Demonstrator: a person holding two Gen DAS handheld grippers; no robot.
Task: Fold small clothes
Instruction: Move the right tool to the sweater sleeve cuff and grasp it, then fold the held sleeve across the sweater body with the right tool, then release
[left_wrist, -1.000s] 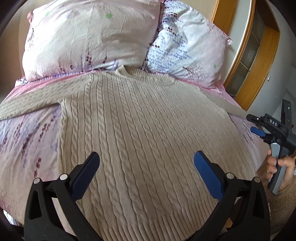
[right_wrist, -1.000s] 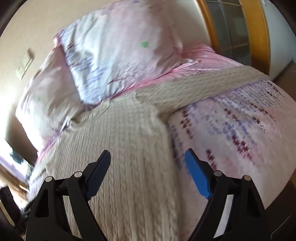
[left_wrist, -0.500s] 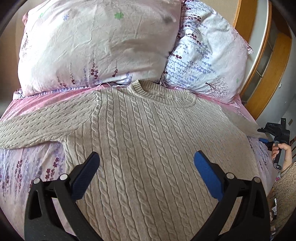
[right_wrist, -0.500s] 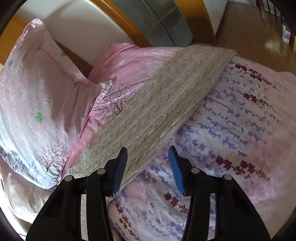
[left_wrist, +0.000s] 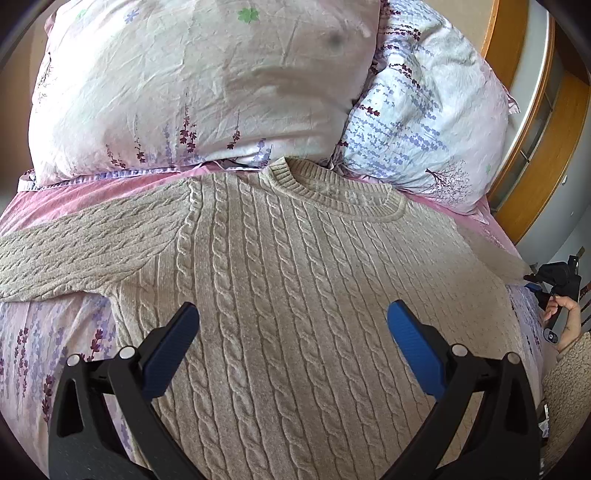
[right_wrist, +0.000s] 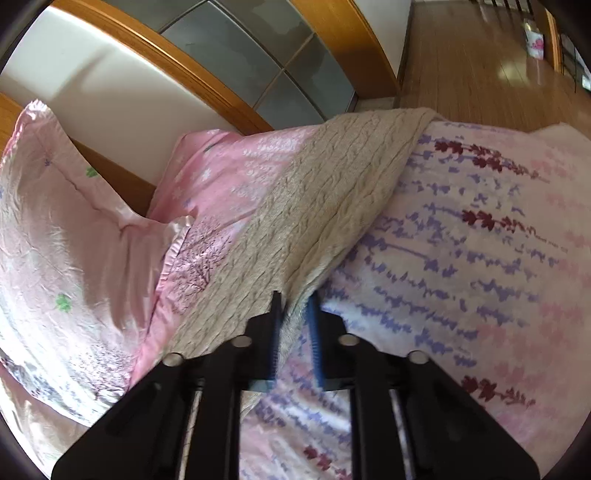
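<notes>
Sweater (left_wrist: 295, 295), beige and cable-knit, lies front-up across our bed (right_wrist: 480, 258), its collar just below two floral pillows (left_wrist: 207, 85). We hold the left hand-held gripper (left_wrist: 293, 325) over the sweater's chest with its blue pads spread wide, grasping nothing. Our right hand-held gripper (right_wrist: 295, 325) has just been closing and is now clenched on the edge of the sweater's sleeve (right_wrist: 332, 206), which stretches out over the pink sheet toward the bed's far side. Our right hand (left_wrist: 565, 317) shows at the left camera's edge.
</notes>
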